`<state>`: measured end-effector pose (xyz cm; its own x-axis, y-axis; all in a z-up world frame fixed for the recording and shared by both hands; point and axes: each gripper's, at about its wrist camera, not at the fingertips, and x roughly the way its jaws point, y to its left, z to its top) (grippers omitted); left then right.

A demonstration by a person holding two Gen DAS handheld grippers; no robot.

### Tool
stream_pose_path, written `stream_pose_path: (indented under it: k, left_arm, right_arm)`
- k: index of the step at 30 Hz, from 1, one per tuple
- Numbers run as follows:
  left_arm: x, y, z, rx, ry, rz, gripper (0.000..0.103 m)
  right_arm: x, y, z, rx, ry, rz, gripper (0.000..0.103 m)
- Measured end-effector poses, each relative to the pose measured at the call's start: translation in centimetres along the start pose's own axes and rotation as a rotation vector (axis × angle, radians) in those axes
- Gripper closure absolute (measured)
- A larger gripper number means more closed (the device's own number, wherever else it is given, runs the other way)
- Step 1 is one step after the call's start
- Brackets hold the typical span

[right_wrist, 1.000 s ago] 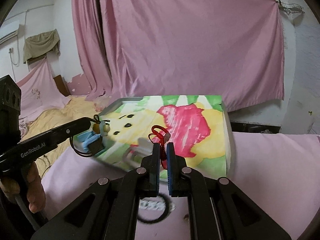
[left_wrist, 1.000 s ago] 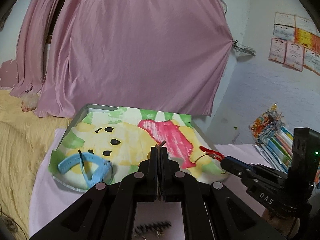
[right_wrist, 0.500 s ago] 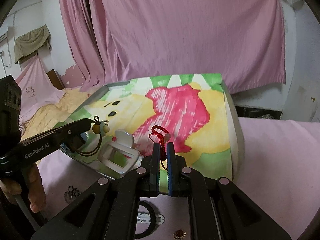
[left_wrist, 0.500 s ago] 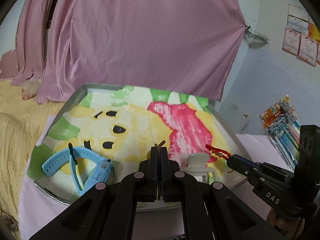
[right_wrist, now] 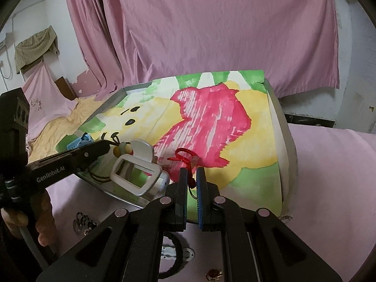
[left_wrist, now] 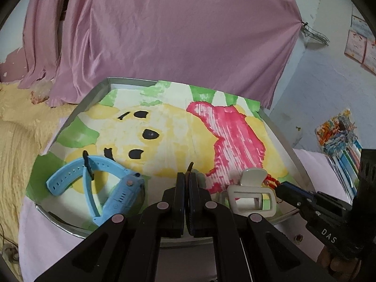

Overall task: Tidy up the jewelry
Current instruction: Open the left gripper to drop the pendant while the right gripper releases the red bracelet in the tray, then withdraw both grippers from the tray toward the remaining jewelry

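Backdrop: pink curtain (left_wrist: pixel 164 35) behind a metal tray (right_wrist: pixel 285 127) lined with a cartoon cloth (left_wrist: pixel 178 136).
Right gripper (right_wrist: pixel 192 176): jaws clamped on a red cord (right_wrist: pixel 182 156), over the tray's near edge.
Left gripper (left_wrist: pixel 187 183): jaws together on a dark cord with beads (right_wrist: pixel 121 150).
Ahead of jaws: white clip (left_wrist: pixel 251 197), blue watch (left_wrist: pixel 98 183), both in the tray.

Black hair tie (right_wrist: pixel 175 262) half hidden beneath right gripper (right_wrist: pixel 192 176).

A pink-covered table (right_wrist: pixel 329 176) carries a metal tray (left_wrist: pixel 58 221); near its front edge lie a black hair tie (right_wrist: pixel 175 262) and a beaded bracelet (right_wrist: pixel 82 223).
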<state>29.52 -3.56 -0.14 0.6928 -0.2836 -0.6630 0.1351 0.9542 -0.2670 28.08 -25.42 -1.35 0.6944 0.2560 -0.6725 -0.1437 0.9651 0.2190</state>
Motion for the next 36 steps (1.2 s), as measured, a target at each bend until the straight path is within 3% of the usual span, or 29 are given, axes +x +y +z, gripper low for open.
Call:
stream_pose_path:
  k: [3,5,7,10,13,15,17,21,28,36]
  left_arm:
    - [-0.2,0.0,0.0,0.000,-0.010,0.006,0.094]
    - [-0.5,-0.1,-0.1,0.004,-0.021,0.006,0.076]
    - [-0.9,-0.2,-0.1,0.001,-0.041,-0.001,0.066]
    - [-1.4,-0.2,-0.1,-0.001,-0.060,0.002,0.064]
    - [-2.2,-0.2,-0.2,0.007,-0.083,0.017,0.060]
    - [-2.8,-0.2,-0.4,0.005,-0.107,0.015,0.044]
    - [-3.9,-0.1,-0.7,-0.004,-0.153,0.021,0.028]
    - [-5.7,-0.1,-1.2,0.012,-0.220,0.056,0.021]
    - [-8.8,-0.1,-3.1,0.012,-0.305,0.076,0.002]
    - [-11.7,-0.8,-5.9,0.058,-0.368,0.105,0.001]
  right_arm:
    - [-0.1,-0.1,-0.1,0.003,0.001,-0.001,0.095]
    - [-0.3,-0.1,-0.1,0.005,-0.003,-0.001,0.092]
    - [-0.5,-0.2,-0.2,0.005,-0.010,-0.008,0.086]
    - [-1.1,-0.3,-0.3,0.012,-0.030,-0.012,0.065]
    - [-2.0,-0.4,-0.4,0.019,-0.067,-0.024,0.063]
    - [-2.8,-0.5,-0.5,0.026,-0.099,-0.028,0.061]
    - [-3.7,-0.6,-0.6,0.034,-0.137,-0.033,0.047]
    - [-5.7,-0.7,-1.2,0.042,-0.211,-0.038,0.038]
    - [-9.3,0.0,-2.8,0.031,-0.331,-0.043,0.011]
    - [-12.3,1.0,-5.2,0.005,-0.407,-0.072,0.003]
